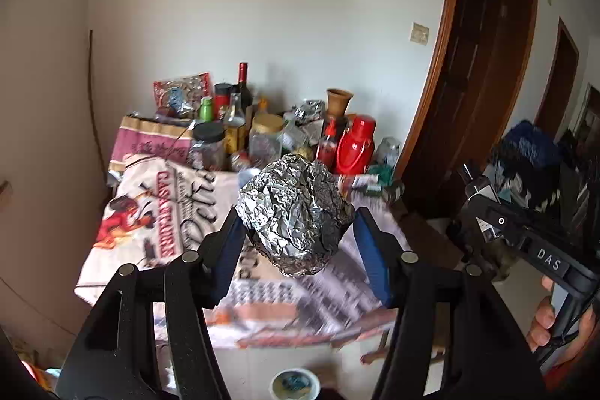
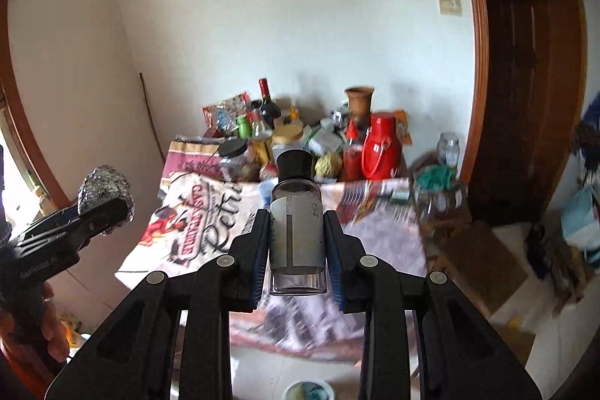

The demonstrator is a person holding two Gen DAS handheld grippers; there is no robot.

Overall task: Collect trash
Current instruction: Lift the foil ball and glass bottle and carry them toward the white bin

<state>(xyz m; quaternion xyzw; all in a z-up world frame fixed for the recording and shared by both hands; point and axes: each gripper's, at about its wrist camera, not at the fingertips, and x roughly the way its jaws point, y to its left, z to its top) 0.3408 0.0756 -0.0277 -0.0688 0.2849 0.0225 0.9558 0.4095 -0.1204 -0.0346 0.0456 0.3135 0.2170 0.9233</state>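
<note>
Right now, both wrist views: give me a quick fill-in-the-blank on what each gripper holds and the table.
1. The left gripper is shut on a ball of ____.
2. The right gripper holds a bottle with a ____ cap.
3. The red flask stands at the table's ____ end.

Missing: foil; black; far

Your left gripper (image 1: pixel 298 238) pointed forward and slightly down, jaws clamped on something. Your right gripper (image 2: pixel 296 242) sat at much the same tilt, jaws narrower and also clamped, your hand (image 1: pixel 543 321) around its handle.
</note>
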